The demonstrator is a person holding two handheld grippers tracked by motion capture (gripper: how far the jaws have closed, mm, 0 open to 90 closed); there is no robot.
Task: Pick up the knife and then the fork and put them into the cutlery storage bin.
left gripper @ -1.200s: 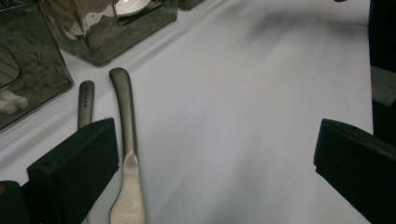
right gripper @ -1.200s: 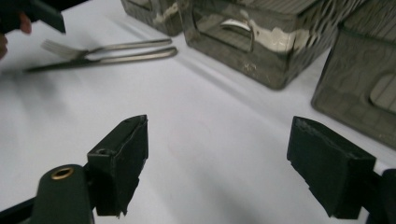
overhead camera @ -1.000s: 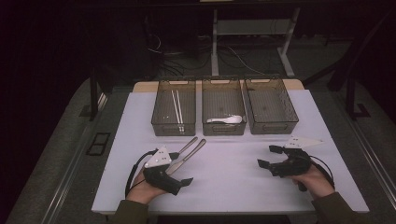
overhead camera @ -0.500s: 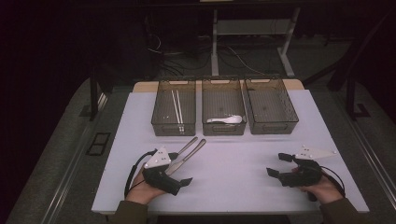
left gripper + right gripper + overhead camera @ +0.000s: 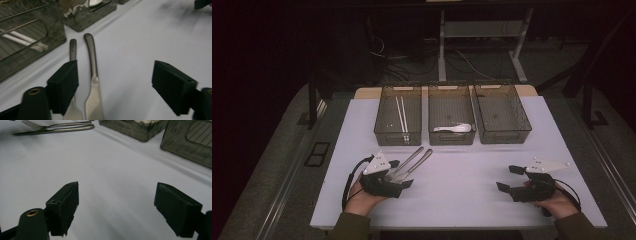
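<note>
Fork (image 5: 72,53) and knife (image 5: 92,75) lie side by side on worktop (image 5: 472,175), between left gripper (image 5: 125,85) jaws: just been closing, not pinching yet. Grasp imminent. Right gripper (image 5: 512,179) retreated, jaws wide, empty.

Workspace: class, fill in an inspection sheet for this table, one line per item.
Surface: white table, flat.
Job's things: knife and fork side by side between the left gripper's jaws, not clamped.
Clutter: three bins; chopsticks in the left one, white spoon in the middle one.
Grippers: left gripper open, jaws just been closing; right gripper open over bare table.
Cables: black cable loops from the left gripper.
Surroundings: dark; white frame behind.
</note>
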